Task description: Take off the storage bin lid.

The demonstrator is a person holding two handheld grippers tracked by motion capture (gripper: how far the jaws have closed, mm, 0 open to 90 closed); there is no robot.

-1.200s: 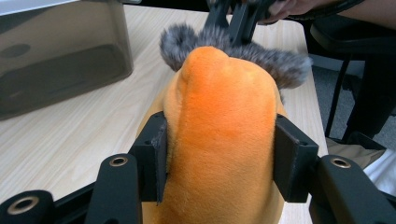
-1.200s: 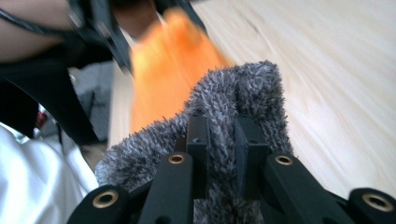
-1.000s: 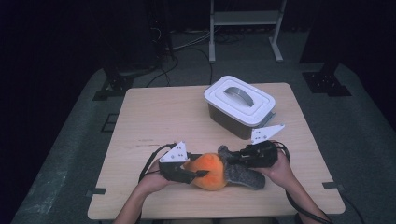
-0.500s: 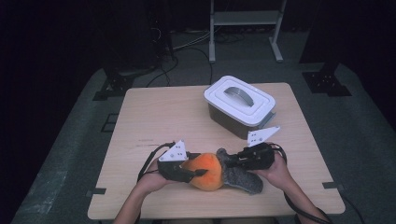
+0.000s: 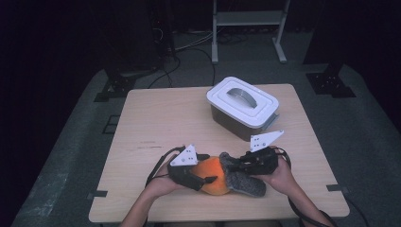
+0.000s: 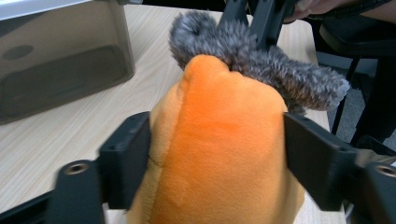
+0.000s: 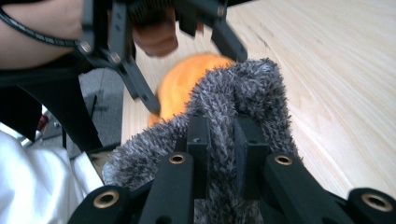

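Orange plush (image 5: 213, 176) clamped in left gripper (image 5: 201, 176) jaws; right gripper (image 5: 236, 166) jaws pinch grey fur (image 5: 243, 182); hands level, facing inward.

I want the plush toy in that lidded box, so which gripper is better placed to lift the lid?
Right, probably. The right gripper pinches only grey fur and sits nearer the lidded box; the left gripper clamps the plush toy.

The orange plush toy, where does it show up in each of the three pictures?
High view: the orange plush toy lies near the table's front edge, clamped by the left gripper.
Left gripper view: it sits in the middle, between the two black jaws.
Right gripper view: it peeks out at upper centre, behind the grey fur.
Shared landmark: the grey furry toy touching it, pinched by the right gripper.
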